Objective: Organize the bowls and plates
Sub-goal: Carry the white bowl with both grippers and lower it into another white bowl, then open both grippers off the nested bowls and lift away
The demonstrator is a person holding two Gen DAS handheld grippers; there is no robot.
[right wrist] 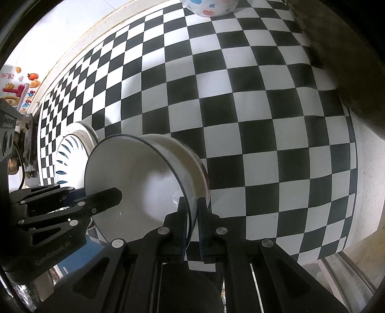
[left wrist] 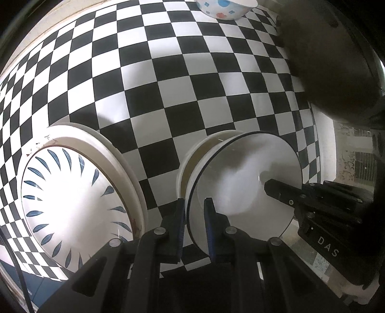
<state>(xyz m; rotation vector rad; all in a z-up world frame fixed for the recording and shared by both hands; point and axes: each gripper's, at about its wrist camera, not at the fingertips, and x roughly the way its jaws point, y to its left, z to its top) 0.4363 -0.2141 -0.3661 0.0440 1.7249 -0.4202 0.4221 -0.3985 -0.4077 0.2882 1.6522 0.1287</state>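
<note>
A white bowl with a thin dark rim [left wrist: 240, 183] [right wrist: 134, 173] sits nested in a cream bowl [left wrist: 192, 154] [right wrist: 185, 151] on the checkered cloth. My left gripper [left wrist: 195, 204] is shut on its left rim, with the wall between the pads. The right gripper [right wrist: 192, 204] is shut on the opposite rim. Each view shows the other gripper's inner finger [left wrist: 276, 190] [right wrist: 108, 196] reaching into the bowl. To the left lies a plate with blue petal marks [left wrist: 72, 197] [right wrist: 65, 156] on a stack of white plates [left wrist: 115, 154].
A white bowl with blue and red flowers [left wrist: 223, 9] [right wrist: 209, 7] stands at the far side of the black-and-white cloth [left wrist: 168, 84]. A dark bulky shape [left wrist: 324, 60] fills the upper right. The table's edge [right wrist: 356, 180] runs down the right.
</note>
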